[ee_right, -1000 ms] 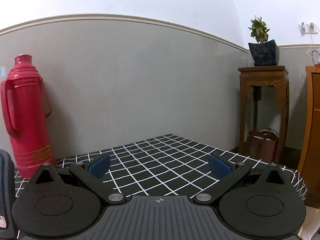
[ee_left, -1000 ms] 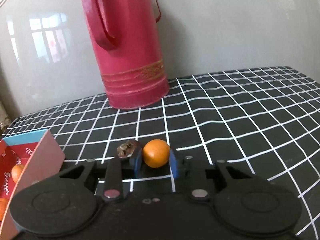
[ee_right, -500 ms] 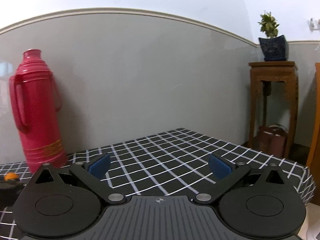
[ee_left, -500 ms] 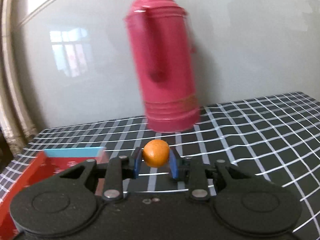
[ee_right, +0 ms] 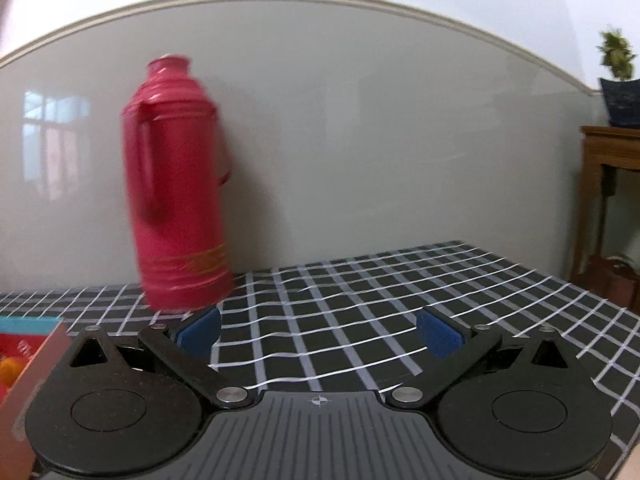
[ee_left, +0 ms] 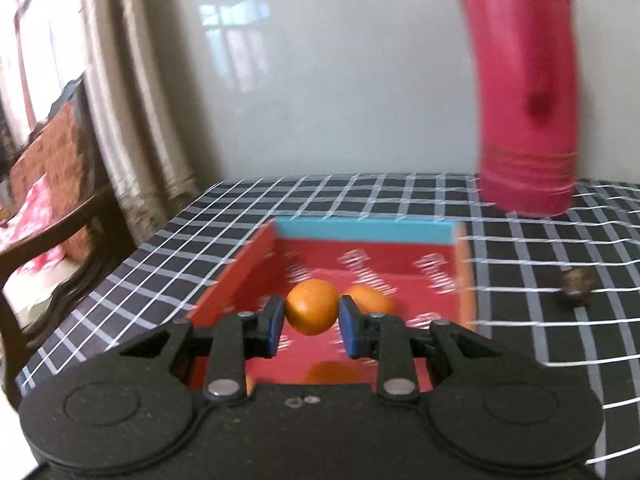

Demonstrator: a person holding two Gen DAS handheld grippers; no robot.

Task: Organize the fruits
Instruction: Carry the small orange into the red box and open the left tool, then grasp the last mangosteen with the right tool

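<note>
My left gripper (ee_left: 311, 322) is shut on a small orange (ee_left: 311, 306) and holds it above the open red box (ee_left: 236, 276) with a blue far rim. Another orange (ee_left: 372, 299) lies inside the box, and one more shows under the fingers. A brown wrinkled fruit (ee_left: 576, 286) lies on the checked cloth to the right of the box. My right gripper (ee_right: 319, 330) is open and empty above the cloth; the box corner (ee_right: 38, 344) shows at its far left.
A tall red thermos (ee_left: 528, 92) stands by the wall behind the box, also in the right wrist view (ee_right: 178, 200). A wooden chair (ee_left: 52, 216) is past the table's left edge. A plant stand (ee_right: 608, 184) is at the right.
My left gripper has lifted the orange off the cloth and swung left over the red box. The brown fruit stayed on the cloth. The right gripper view has turned left, still open.
</note>
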